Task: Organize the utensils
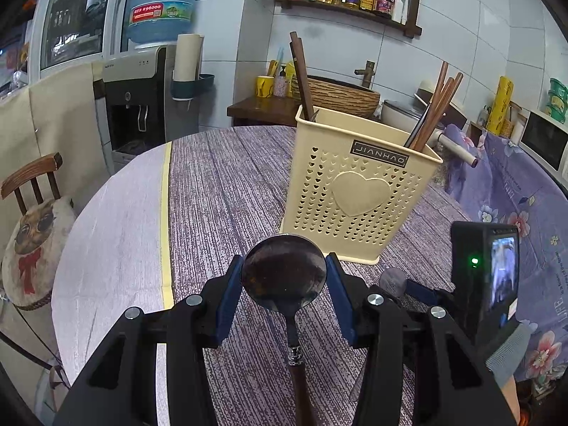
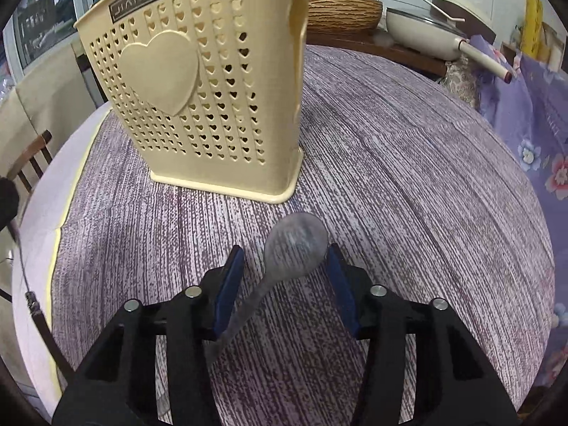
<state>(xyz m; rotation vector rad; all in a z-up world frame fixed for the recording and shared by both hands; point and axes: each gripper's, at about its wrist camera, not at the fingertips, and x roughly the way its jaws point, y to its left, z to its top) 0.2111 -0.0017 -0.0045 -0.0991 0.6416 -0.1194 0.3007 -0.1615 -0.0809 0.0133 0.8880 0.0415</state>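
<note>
Utensils are mid-sort: left to right, the left gripper has its blue pads closed against the round bowl of a dark metal spoon with a brown wooden handle, held above the purple striped tablecloth; the cream perforated plastic holder with a raised heart stands just beyond, upright, brown chopsticks already in it; the right gripper is partly open around a blurred silver spoon, and I cannot tell whether its pads grip it. Judging by this, the delivery step is in hand; next the dark spoon needs lifting over the holder's rim and dropping in.
</note>
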